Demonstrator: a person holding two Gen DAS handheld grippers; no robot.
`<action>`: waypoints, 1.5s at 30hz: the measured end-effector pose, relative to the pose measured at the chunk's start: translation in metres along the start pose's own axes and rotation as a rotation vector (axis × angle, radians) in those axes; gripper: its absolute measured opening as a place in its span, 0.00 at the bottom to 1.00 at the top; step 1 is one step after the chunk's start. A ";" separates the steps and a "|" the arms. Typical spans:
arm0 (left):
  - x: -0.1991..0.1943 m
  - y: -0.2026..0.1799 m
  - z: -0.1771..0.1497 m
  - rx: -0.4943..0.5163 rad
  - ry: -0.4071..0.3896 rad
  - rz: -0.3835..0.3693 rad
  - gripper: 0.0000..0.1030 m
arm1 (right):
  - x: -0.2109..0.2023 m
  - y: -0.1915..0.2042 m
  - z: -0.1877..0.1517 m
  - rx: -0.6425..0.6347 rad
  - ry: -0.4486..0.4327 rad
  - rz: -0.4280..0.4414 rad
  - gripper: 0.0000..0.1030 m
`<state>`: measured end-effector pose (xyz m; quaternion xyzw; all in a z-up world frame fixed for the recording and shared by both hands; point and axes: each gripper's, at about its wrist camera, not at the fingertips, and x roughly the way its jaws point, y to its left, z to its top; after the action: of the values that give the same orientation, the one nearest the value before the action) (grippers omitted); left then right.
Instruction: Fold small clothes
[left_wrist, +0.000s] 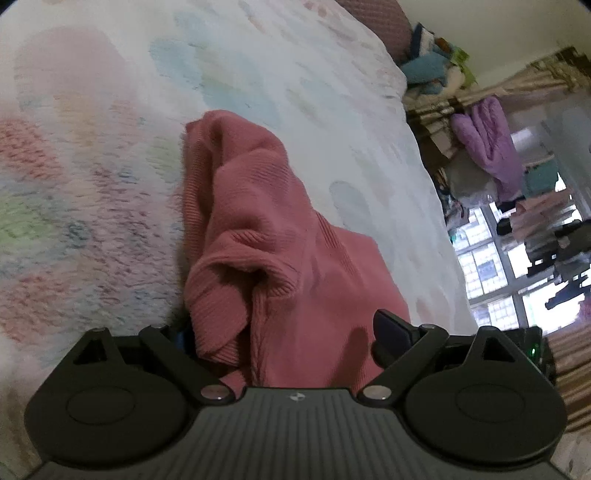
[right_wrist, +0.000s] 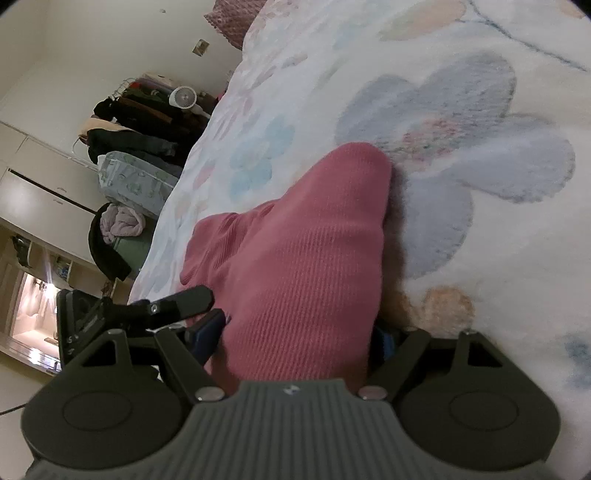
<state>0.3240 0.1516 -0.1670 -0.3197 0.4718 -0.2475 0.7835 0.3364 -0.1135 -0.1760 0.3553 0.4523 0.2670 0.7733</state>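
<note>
A pink ribbed garment (left_wrist: 266, 236) is bunched over my left gripper (left_wrist: 288, 343), draping from between its fingers onto the floral bedspread (left_wrist: 110, 155). Only the right fingertip (left_wrist: 391, 332) shows; the cloth covers the left one. In the right wrist view the same pink garment (right_wrist: 303, 258) fills the gap of my right gripper (right_wrist: 299, 336) and hangs forward onto the bedspread (right_wrist: 480, 166). Its fingers (right_wrist: 207, 328) stand wide apart at the cloth's sides. The other gripper (right_wrist: 147, 306) sits close at the left, touching the garment's edge.
The bed's edge runs along the right in the left wrist view, with hanging clothes (left_wrist: 487, 147) and a window (left_wrist: 491, 269) beyond. In the right wrist view, piled clothes (right_wrist: 140, 122), a fan (right_wrist: 183, 96) and cabinets stand left of the bed.
</note>
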 end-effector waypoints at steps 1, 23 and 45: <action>0.001 -0.001 -0.001 0.010 0.003 0.000 1.00 | 0.002 0.000 -0.001 -0.003 -0.003 -0.001 0.72; -0.031 -0.020 -0.019 -0.128 0.037 -0.260 0.34 | -0.051 0.024 -0.022 0.133 -0.082 0.175 0.44; -0.059 -0.100 -0.153 -0.045 0.214 -0.256 0.34 | -0.236 0.048 -0.215 0.237 -0.170 0.137 0.44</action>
<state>0.1526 0.0837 -0.1128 -0.3664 0.5134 -0.3676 0.6834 0.0349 -0.1910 -0.0907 0.4954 0.3882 0.2325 0.7415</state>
